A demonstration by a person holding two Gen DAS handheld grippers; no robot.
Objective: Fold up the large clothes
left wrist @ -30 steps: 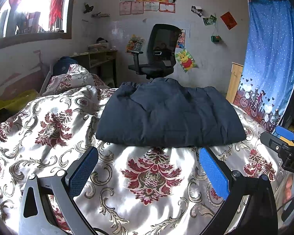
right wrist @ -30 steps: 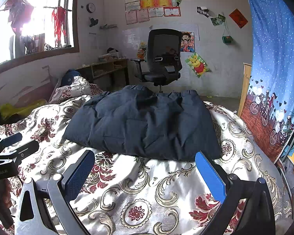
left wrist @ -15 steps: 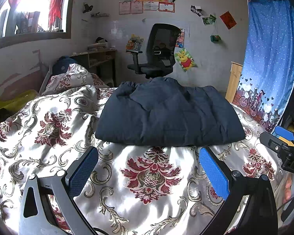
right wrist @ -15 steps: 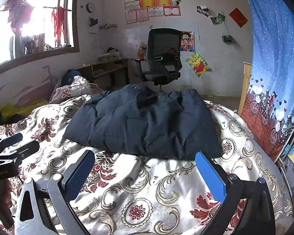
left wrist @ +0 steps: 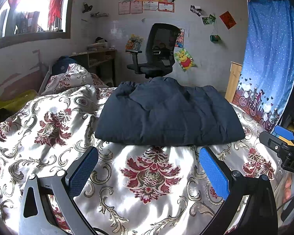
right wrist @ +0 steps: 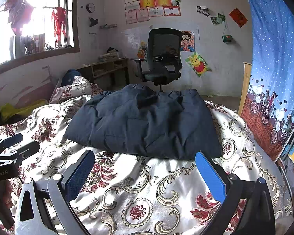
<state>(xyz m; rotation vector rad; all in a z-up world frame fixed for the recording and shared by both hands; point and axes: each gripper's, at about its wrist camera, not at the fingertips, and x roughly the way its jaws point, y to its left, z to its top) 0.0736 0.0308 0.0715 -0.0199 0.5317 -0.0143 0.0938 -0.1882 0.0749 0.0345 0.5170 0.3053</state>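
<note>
Almost nothing is changing across the last second: you are holding both tools back from the dark blue padded jacket (left wrist: 166, 113), and the view is only drifting a touch, so the garment is sitting exactly where it was. Your left tool (left wrist: 147, 168) is hovering released, its blue pads spread wide over the bedspread and gripping nothing. Your right tool (right wrist: 145, 168) is likewise spread open and empty, hanging just short of the jacket's near edge.

Judging by how it lies, the jacket is already gathered into a compact, roughly rectangular bundle with a straight near edge, so the folding looks finished or very nearly so; you are probably pausing to check it rather than starting a new fold. The far side is looking lumpier, with a raised bump near the collar end, and it may want a press flat.

The jacket is resting in the middle of the bed (left wrist: 54, 156), on a glossy white cover patterned with red and gold flowers, creased and slippery-looking. Beyond it, a black office chair (left wrist: 156, 54) is standing against the wall, certificates are pinned above, a window (right wrist: 35, 25) is glaring on the left, and a blue dotted curtain (right wrist: 272, 74) is hanging on the right.
</note>
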